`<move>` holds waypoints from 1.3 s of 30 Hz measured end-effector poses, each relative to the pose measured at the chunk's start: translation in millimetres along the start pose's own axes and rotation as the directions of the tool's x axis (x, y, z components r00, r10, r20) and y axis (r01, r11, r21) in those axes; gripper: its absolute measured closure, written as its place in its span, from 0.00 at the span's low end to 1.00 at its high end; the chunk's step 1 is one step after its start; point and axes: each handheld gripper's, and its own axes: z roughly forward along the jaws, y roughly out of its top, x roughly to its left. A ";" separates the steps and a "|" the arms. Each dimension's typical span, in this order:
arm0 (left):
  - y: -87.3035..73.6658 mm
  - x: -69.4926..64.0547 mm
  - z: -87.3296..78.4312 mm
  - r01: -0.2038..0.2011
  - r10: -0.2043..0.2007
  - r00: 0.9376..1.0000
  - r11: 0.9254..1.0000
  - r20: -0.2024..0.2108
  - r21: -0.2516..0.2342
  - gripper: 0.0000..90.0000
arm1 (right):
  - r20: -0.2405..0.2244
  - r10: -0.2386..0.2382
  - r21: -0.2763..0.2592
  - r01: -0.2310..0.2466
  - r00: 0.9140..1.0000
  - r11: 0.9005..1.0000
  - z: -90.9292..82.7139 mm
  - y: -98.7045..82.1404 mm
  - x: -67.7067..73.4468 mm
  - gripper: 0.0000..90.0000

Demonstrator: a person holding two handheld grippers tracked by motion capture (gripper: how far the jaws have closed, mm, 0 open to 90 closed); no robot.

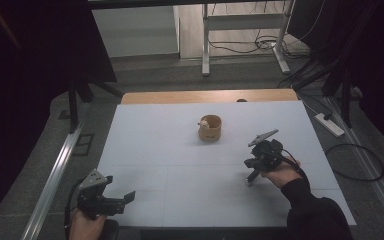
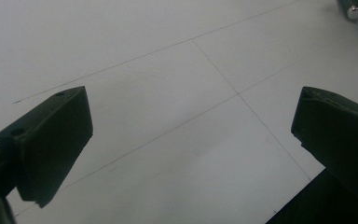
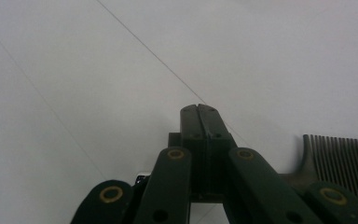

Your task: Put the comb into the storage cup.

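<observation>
High view: right tongs (image 1: pixel 251 178) pressed together, empty, tip touching the white desk (image 1: pixel 180 145).
Left tongs (image 1: pixel 128 196) stand apart; the comb (image 3: pixel 345 158) beside the right tongs may be pushed away, not gripped.

The high view looks forward and down from above the 6 o'clock edge of the white table (image 1: pixel 180 150). Both gripper views sit close over that same tabletop, each facing along its own jaws.
</observation>
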 end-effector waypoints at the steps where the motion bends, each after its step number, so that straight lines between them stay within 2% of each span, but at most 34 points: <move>1: 0.0 0.0 0.0 0.000 0.000 1.000 1.000 0.000 0.000 0.00 | 0.000 0.001 0.002 -0.001 1.000 1.000 1.3 -0.7 0.1 1.00; 11: 0.0 0.0 0.0 -0.001 0.001 1.000 1.000 0.001 0.000 0.00 | -0.013 0.000 0.027 0.001 1.000 1.000 13.7 -8.1 -1.3 1.00; 20: -0.1 0.0 -0.1 -0.001 0.001 1.000 1.000 0.003 -0.002 0.00 | -0.021 -0.014 0.076 0.015 1.000 0.997 24.3 -12.9 1.8 1.00; 28: -0.1 0.0 -0.2 -0.001 0.001 1.000 1.000 0.003 -0.003 0.00 | -0.023 0.008 0.102 -0.006 1.000 0.995 23.5 -19.2 -0.2 1.00; 39: 0.0 -0.4 -0.3 -0.002 0.002 1.000 1.000 0.000 -0.002 0.00 | -0.026 0.057 0.102 -0.054 0.998 0.993 14.3 -33.0 -8.9 1.00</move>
